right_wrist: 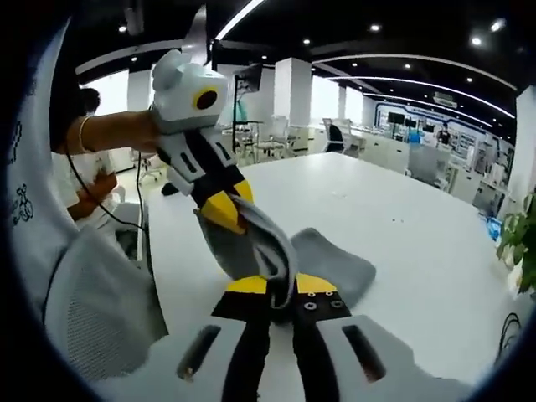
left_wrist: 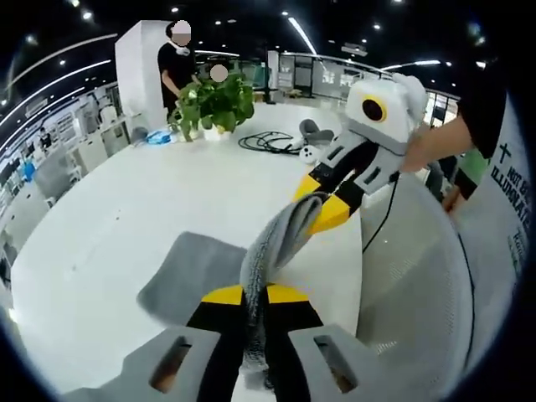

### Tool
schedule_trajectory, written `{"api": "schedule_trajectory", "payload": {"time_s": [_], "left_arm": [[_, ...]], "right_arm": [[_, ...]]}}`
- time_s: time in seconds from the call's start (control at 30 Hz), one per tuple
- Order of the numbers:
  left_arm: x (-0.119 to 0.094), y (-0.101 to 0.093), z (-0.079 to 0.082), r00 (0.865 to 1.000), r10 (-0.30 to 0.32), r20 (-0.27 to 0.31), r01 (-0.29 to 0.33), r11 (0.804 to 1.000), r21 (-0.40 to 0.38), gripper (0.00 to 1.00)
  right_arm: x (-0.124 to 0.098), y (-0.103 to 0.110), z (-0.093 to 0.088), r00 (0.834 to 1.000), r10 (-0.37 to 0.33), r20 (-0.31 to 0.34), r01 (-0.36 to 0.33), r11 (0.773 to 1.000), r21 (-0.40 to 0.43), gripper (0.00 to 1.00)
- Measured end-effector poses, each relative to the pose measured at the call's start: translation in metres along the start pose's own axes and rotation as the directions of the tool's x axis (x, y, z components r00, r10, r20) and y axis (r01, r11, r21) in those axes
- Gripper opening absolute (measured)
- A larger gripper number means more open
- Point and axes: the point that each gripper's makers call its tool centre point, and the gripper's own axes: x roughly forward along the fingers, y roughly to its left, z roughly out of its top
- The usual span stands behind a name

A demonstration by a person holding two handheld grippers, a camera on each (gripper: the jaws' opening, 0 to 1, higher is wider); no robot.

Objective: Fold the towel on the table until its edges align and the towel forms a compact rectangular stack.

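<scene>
1. Pinching the towel [left_wrist: 280, 243] with both grippers, I hold part of it in the air over the table [left_wrist: 109, 226]. My left gripper [left_wrist: 254, 295] is clamped on one gathered end, and my right gripper [right_wrist: 280, 285] on the other.

2. From the left gripper view, the right gripper [left_wrist: 322, 205] comes in from the right with grey cloth bunched between its yellow tips. From the right gripper view, the left gripper [right_wrist: 228, 209] comes in from the left, also closed on cloth.

3. The lifted stretch sags between my two grips in a rope-like bunch. The rest [right_wrist: 335, 264] lies flat on the tabletop below, well in from the far edge and toward the near edge where I stand.

4. By the way it drapes and creases, I judge it soft, light and limp, with no stiffness to hold a fold. It looks like a plush weave, so it should not slip from the pads, but a bunch can hide layers.

5. The best hold, I think, is at two corners of one edge, pulled taut, not a gathered wad.

6. The lifted part's long axis runs from one gripper to the other. I cannot tell which way the whole towel's long side lies, since it is crumpled.
</scene>
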Motion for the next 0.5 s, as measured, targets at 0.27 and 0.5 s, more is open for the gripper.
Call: {"api": "schedule_trajectory", "payload": {"time_s": [0.27, 0.5], "left_arm": [[0.003, -0.004, -0.005, 1.0, -0.011, 0.005, 0.011, 0.998, 0.058, 0.17], [0.0, -0.017, -0.017, 1.0, -0.026, -0.012, 0.027, 0.999, 0.045, 0.3]], "right_arm": [[0.002, -0.009, 0.004, 1.0, -0.015, 0.022, 0.012, 0.988, 0.157, 0.04], [0.005, -0.009, 0.005, 0.999, -0.023, 0.035, 0.015, 0.972, 0.234, 0.03]]}}
